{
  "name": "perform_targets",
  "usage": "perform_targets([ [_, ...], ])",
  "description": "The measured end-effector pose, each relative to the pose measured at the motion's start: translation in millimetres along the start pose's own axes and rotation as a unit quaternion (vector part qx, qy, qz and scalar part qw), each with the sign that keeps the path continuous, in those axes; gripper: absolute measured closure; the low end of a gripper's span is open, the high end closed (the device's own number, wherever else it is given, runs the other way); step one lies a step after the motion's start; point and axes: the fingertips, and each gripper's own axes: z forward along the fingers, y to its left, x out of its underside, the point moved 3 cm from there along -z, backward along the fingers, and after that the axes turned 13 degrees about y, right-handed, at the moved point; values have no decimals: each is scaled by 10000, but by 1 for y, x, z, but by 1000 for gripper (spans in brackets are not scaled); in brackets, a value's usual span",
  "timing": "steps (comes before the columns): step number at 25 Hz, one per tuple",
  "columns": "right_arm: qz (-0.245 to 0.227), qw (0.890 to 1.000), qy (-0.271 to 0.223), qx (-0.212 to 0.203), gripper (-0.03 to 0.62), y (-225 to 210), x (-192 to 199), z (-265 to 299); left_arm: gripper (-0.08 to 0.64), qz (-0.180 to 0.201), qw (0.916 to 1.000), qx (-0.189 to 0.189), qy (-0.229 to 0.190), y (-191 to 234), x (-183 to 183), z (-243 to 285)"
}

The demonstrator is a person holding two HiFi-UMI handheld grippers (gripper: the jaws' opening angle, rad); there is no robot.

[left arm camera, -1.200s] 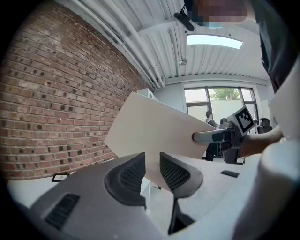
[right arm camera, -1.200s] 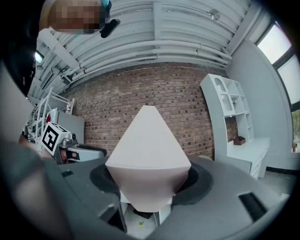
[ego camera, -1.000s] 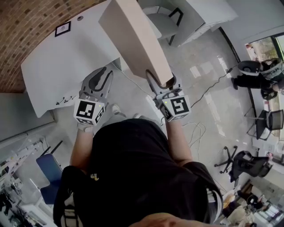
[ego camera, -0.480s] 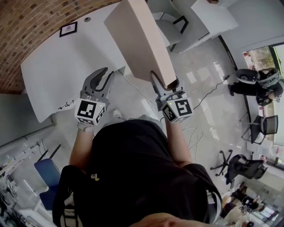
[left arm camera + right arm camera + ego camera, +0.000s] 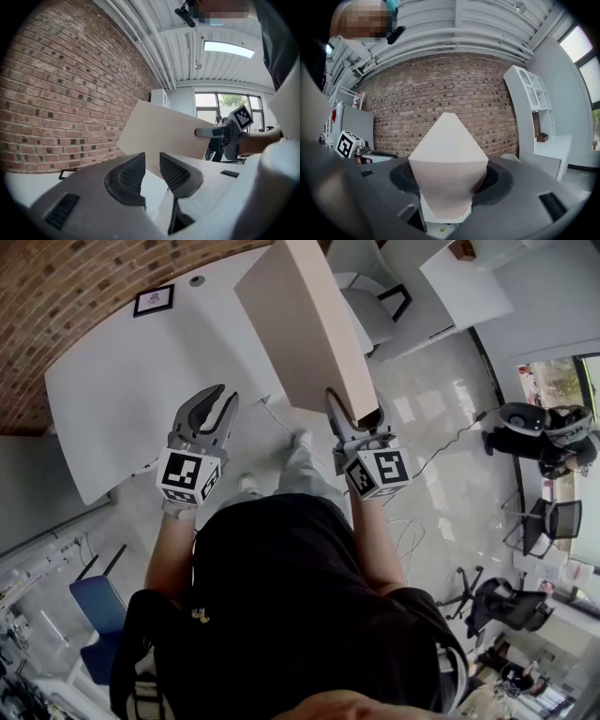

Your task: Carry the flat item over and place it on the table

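Your right gripper is clamped on one short end of the flat pale-beige rectangular board. The board stands up out of the jaws and leans away from you. In the right gripper view the jaws sit tight on either face of the board end. Holding it by one end is likely what lets you carry it single-handed, but that grip gives the far end a lot of leverage.

Your left gripper holds nothing: the jaws are a narrow gap apart and only air is between them. It hangs just short of the near edge of the white table, probably free to steady the board.

The board is in the air. In the head view its far end crosses the table's right-hand end, but no part of it is resting on the top yet, so the placing is not done.

A small dark-framed picture lies by the table's far edge, against the brick wall, so put the board down clear of it.

There are no containers on the table. The white open shelf unit has a small brown box-like thing on one shelf, and I can't tell what's in it.
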Motion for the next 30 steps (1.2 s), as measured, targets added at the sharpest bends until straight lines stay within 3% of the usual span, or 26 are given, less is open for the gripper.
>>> perform_targets([
  [11, -133, 9983, 212, -521, 307, -77, -22, 89, 460, -170, 9984, -507, 201, 36, -24, 88],
  [24, 24, 9921, 483, -1159, 307, -197, -34, 162, 460, -429, 9921, -1128, 341, 28, -66, 198],
  [30, 171, 9876, 622, -1428, 307, -232, -30, 195, 460, -604, 9860, -1497, 428, 25, -69, 222],
])
